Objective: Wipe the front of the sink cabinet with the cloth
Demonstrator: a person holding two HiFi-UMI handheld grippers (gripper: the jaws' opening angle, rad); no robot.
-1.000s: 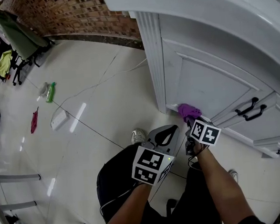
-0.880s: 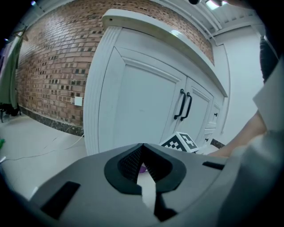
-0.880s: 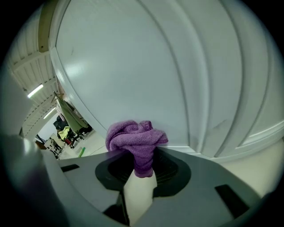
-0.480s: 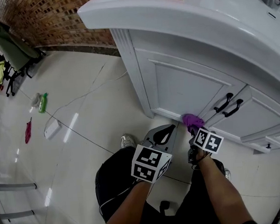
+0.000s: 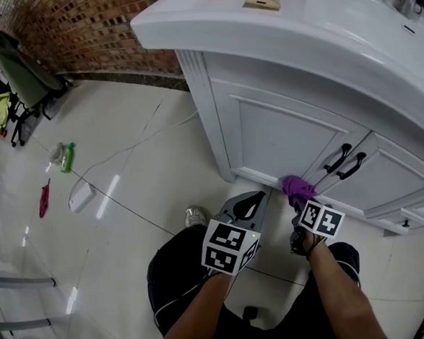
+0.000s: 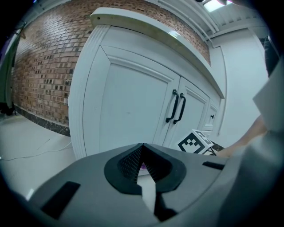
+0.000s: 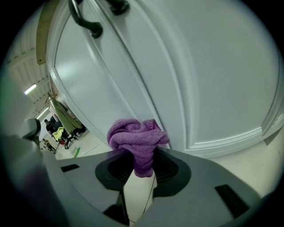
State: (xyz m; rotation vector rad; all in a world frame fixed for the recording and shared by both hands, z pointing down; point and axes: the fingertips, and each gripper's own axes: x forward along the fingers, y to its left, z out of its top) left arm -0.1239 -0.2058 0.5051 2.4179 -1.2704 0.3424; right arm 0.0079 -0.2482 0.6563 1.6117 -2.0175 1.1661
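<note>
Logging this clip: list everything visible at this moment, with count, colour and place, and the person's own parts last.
sink cabinet: one, white, right of the head view
door handles: two, black, where the doors meet
cloth: one, purple, at the cabinet's lower edge
brick wall: one, red-brown, behind the cabinet
floor: pale glossy tiles
bottle: one, green, lying on the floor, left
flat box: one, white, near the bottle
shoe: one, light grey, below the cabinet
left tool: grey, shut, empty
right tool: grey, shut on the cloth
forearms: two, bottom of the head view
</note>
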